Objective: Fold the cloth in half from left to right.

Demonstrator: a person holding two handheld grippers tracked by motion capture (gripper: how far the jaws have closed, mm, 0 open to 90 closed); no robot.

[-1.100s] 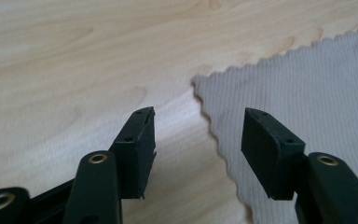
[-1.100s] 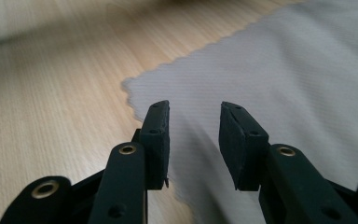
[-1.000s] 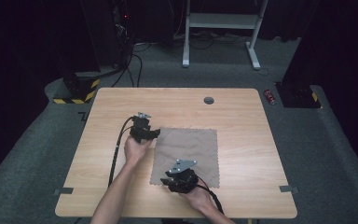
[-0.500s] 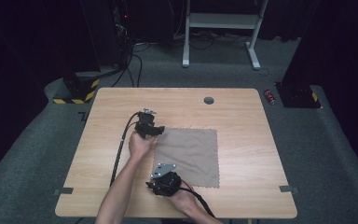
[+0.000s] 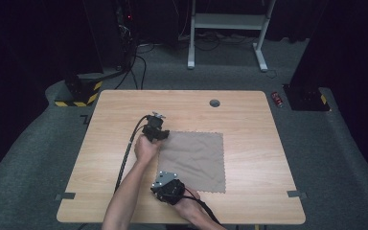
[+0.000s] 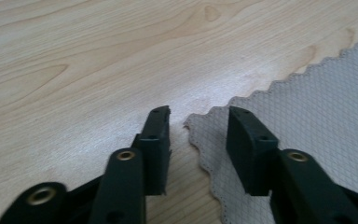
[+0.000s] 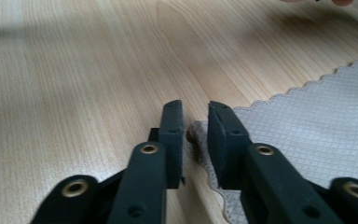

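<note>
Since a moment ago the right gripper [image 5: 164, 183] has slid left along the near edge of the cloth [image 5: 194, 160] to its near-left corner, while the left gripper [image 5: 159, 135] has settled at the far-left corner. Both sets of fingers have just been closing: each pair straddles its corner with a gap showing, not yet pinching the fabric. There is one cloth and two grippers. The cloth is a grey-brown square with a fine diamond weave and scalloped, pinked edges, lying flat near the middle of the pale wood-grain tabletop [image 5: 249, 115]. The fingers [image 6: 156, 140] are matte black blocks.
</note>
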